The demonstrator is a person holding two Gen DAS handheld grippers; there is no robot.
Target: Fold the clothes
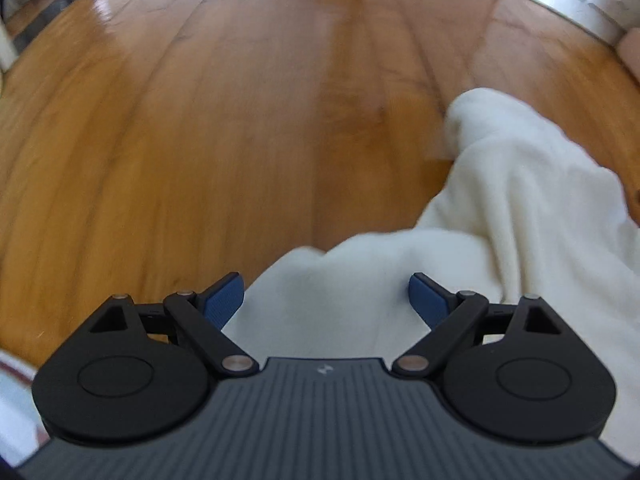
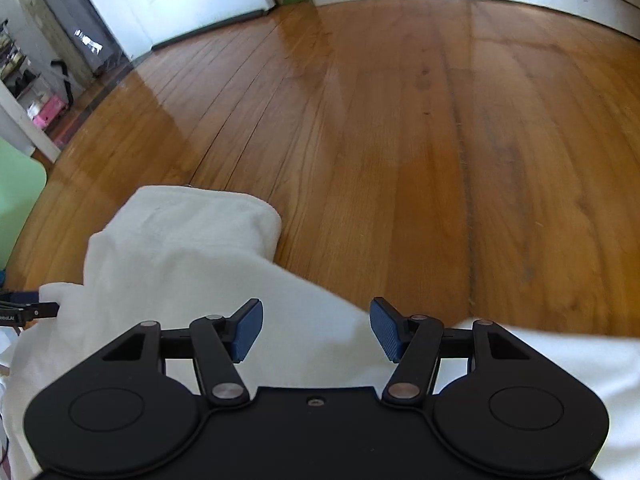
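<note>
On the floor: wood boards (image 2: 400, 140) fill both views, glossy, with bare planks ahead of both grippers.
Garment: white cloth (image 1: 500, 208) lies rumpled on the boards; it spreads under both grippers, and a thick sleeve-like end (image 2: 208, 220) reaches forward, lying between the two tools.
Fold state: no neat fold shows; the cloth is bunched and ridged, so it fits either a piece being laid out or one midway through folding. I cannot tell which.
Left gripper (image 1: 326, 300): jaws wide apart, cloth edge lying between them, nothing pinched.
Right gripper (image 2: 316, 330): jaws apart, cloth below and between them, nothing held.
Next move, as I judge it: each tool needs a firm pinch on an edge or corner; the thick pile may slip or take two layers at once.
Surroundings: white doors and wall at the far side, a green thing (image 2: 16, 192) on the right view's left edge, cluttered shelves (image 2: 24, 80) beyond.
In the way: nothing lies on the planks ahead; motion blur hides fine detail.
</note>
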